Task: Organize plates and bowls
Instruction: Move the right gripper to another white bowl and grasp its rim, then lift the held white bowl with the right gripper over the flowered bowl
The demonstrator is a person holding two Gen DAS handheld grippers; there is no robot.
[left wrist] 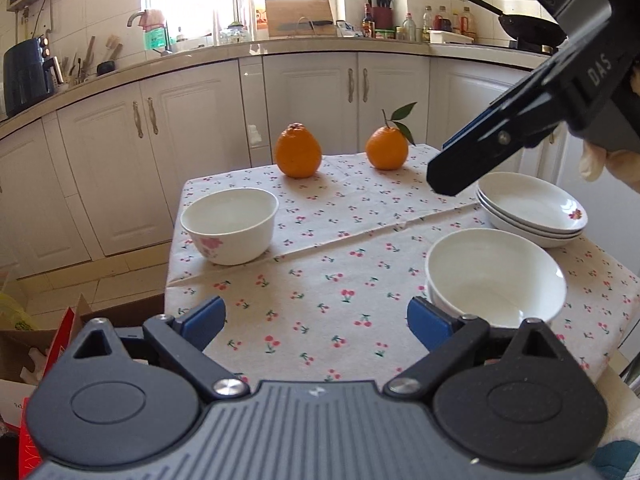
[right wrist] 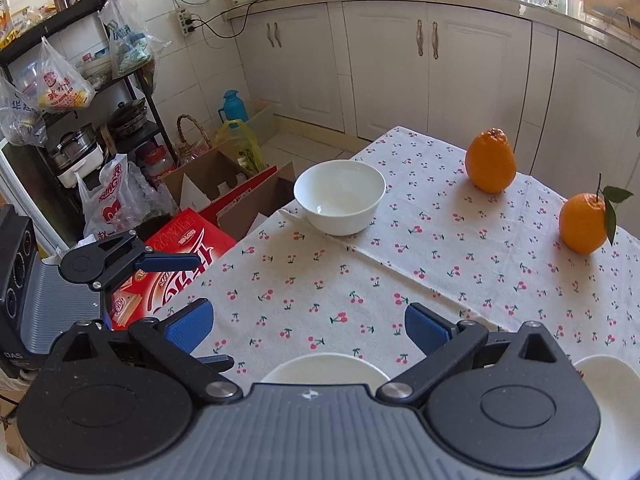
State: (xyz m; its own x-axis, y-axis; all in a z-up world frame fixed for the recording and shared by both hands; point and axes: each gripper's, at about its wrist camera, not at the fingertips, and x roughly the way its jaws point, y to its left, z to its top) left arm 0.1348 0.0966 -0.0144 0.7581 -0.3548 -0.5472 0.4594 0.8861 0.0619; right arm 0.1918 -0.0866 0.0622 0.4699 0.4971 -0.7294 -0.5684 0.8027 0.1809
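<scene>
As the left wrist camera looked across the cloth-covered surface [left wrist: 320, 280], it showed two bowls: one with a pink flower [left wrist: 229, 225] near the left edge and a plain one [left wrist: 495, 278] at the near right, just beyond the left tool [left wrist: 316, 318]. Behind the plain bowl stood a stack of three plates [left wrist: 532, 210]. Two oranges [left wrist: 298, 151] sat at the far side, well apart from the crockery, the right one [left wrist: 386, 148] bearing a leaf. The left tool's blue pads were spread wide with nothing between them, tilted down toward the cloth. The right tool [left wrist: 452, 172] reached in from the upper right, hanging over the back rim of the plate stack without visibly touching it; a gloved hand [left wrist: 600, 164] gripped its body.

While the right wrist camera faced the same surface, one bowl stood near the far left corner, both oranges lay to the right, and white rims of crockery [right wrist: 326, 368] showed just under the right tool [right wrist: 308, 328]. Its pads stood spread and empty, angled downward. The left tool hovered at the left, off the surface's edge, above a red box [right wrist: 180, 264].
</scene>
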